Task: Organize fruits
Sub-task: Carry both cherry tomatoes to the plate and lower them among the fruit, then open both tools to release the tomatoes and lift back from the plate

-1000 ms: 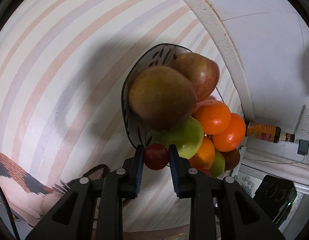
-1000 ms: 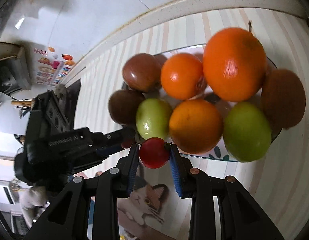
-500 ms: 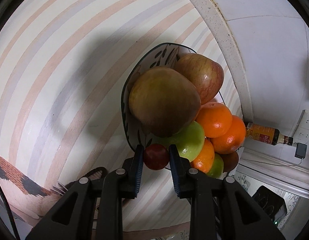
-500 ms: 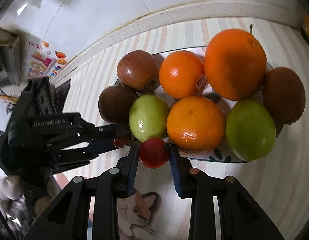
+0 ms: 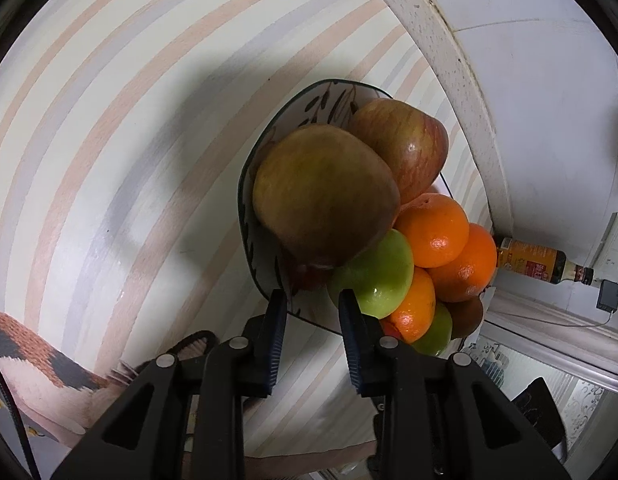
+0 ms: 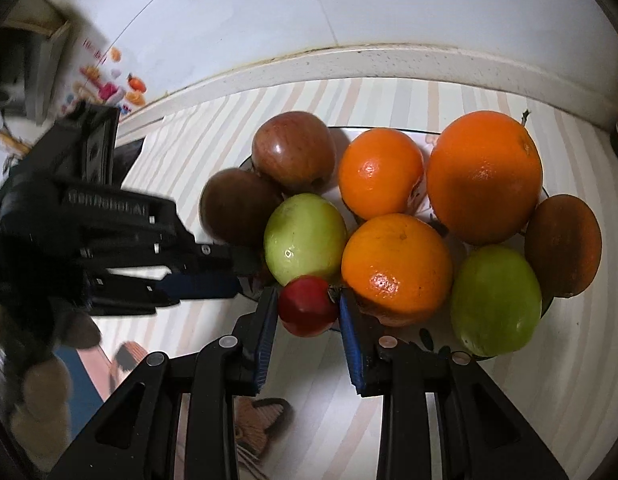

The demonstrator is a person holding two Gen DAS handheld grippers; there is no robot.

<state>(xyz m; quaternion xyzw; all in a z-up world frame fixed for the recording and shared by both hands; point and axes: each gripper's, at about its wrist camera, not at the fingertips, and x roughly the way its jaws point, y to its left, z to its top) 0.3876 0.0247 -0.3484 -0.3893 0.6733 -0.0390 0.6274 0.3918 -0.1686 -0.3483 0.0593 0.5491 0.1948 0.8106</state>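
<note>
A leaf-patterned plate (image 5: pixel 245 200) holds a brown apple (image 5: pixel 325 196), a red apple (image 5: pixel 401 144), oranges (image 6: pixel 483 176) and green apples (image 6: pixel 305 238). My left gripper (image 5: pixel 313 300) hangs at the plate's near rim, jaws slightly apart with nothing between them. A small red tomato (image 5: pixel 309 276) lies just ahead of it, half hidden under the brown apple. My right gripper (image 6: pixel 307 304) is shut on another red tomato (image 6: pixel 307 312) at the plate's front edge (image 6: pixel 427 338), between a green apple and an orange. The left gripper (image 6: pixel 249 274) reaches in from the left there.
The plate sits on a striped tablecloth (image 5: pixel 129 140) close to a speckled counter edge (image 5: pixel 449 60) and a white wall. A sauce bottle (image 5: pixel 533 266) lies beyond the plate. A cat picture (image 5: pixel 29 344) marks the cloth's near corner.
The tomato that sat between the left jaws is now out of them, on the plate under the brown apple. The right gripper has rolled and shifted along the plate's edge, tomato still held.
</note>
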